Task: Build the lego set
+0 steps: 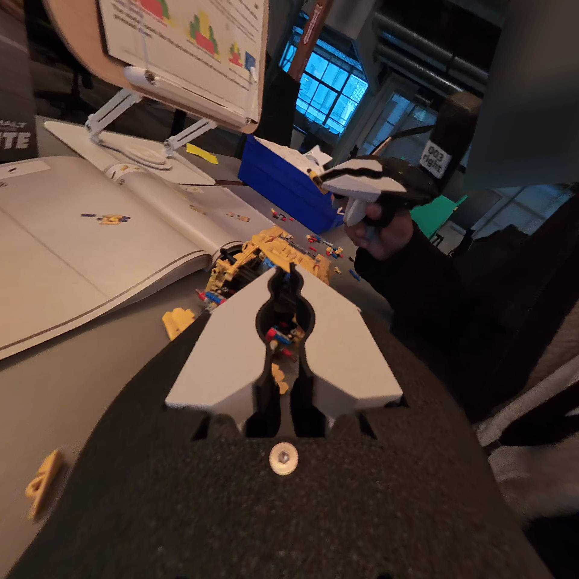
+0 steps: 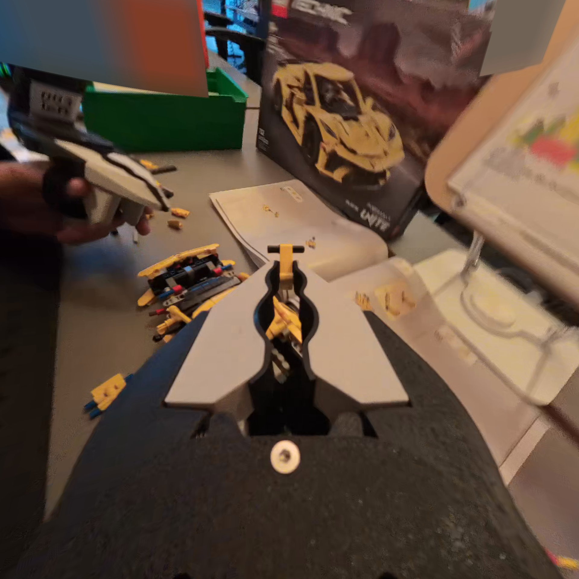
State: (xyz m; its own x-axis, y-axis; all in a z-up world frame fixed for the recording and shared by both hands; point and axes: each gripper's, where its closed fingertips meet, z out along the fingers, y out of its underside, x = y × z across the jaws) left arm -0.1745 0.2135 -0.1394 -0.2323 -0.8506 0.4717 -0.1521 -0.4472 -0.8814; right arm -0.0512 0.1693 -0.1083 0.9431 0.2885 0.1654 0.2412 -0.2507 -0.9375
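The part-built yellow and black lego car (image 1: 275,250) lies on the grey table, just beyond my left gripper (image 1: 284,271), which is shut with nothing visible between its tips. It also shows in the right wrist view (image 2: 188,282), with the left gripper (image 2: 163,205) held above and to its left. My right gripper (image 2: 285,272) is shut on a small yellow piece with a black cross axle (image 2: 285,255) and holds it in the air over the table. In the left wrist view the right gripper (image 1: 319,180) hovers in front of the blue bin.
An open instruction booklet (image 1: 94,238) lies left of the car. A blue bin (image 1: 282,188), a green bin (image 2: 163,122), the set's box (image 2: 338,125) and a paper stand (image 1: 188,56) ring the work area. Loose pieces (image 1: 326,247) lie scattered, including yellow ones (image 1: 177,321) (image 2: 108,391). The grippers' ends are close to 15 cm from one another.
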